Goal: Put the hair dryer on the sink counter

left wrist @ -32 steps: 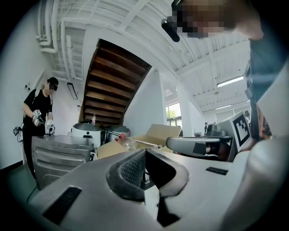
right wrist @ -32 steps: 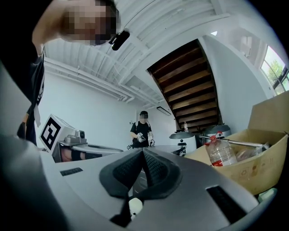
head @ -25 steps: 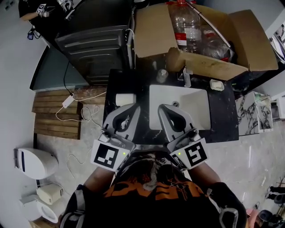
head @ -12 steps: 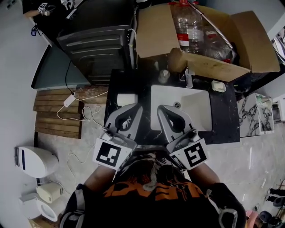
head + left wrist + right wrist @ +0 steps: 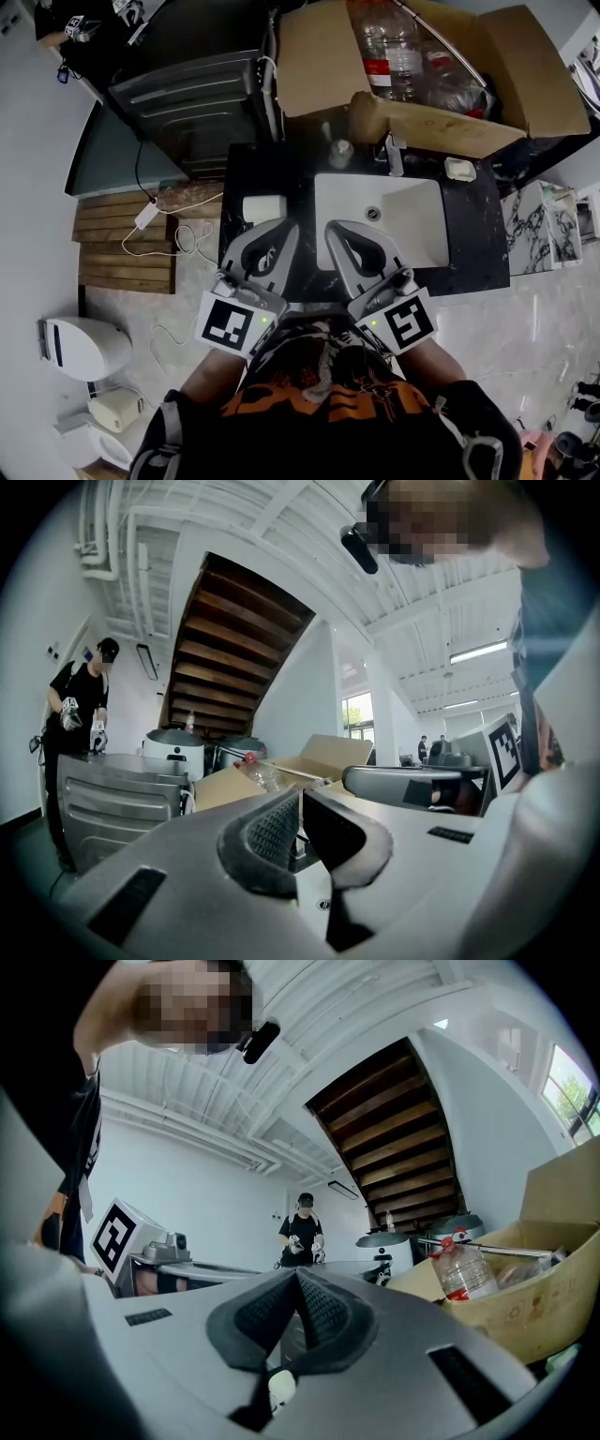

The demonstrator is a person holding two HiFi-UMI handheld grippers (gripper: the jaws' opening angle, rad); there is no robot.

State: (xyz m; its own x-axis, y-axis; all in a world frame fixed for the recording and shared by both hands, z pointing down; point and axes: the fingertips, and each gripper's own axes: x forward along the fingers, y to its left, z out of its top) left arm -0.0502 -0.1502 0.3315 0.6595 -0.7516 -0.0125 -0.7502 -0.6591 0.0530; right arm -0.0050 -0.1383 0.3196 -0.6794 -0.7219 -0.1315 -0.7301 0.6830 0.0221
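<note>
The black sink counter with its white basin lies just ahead of me in the head view. I cannot make out a hair dryer in any view. My left gripper hovers over the counter's front left part, shut with nothing between its pads. Beside it, my right gripper hangs over the basin's near left corner, also shut and empty. In both gripper views the ribbed pads meet at the tips, for the left gripper and for the right gripper.
On the counter are a white block, a cup, a faucet and a soap dish. Behind stands a cardboard box of plastic bottles. A dark machine, slatted wood and a white cable lie left.
The head view has shifted slightly. Both grippers stay shut in nearly the same place over the counter's front edge.
</note>
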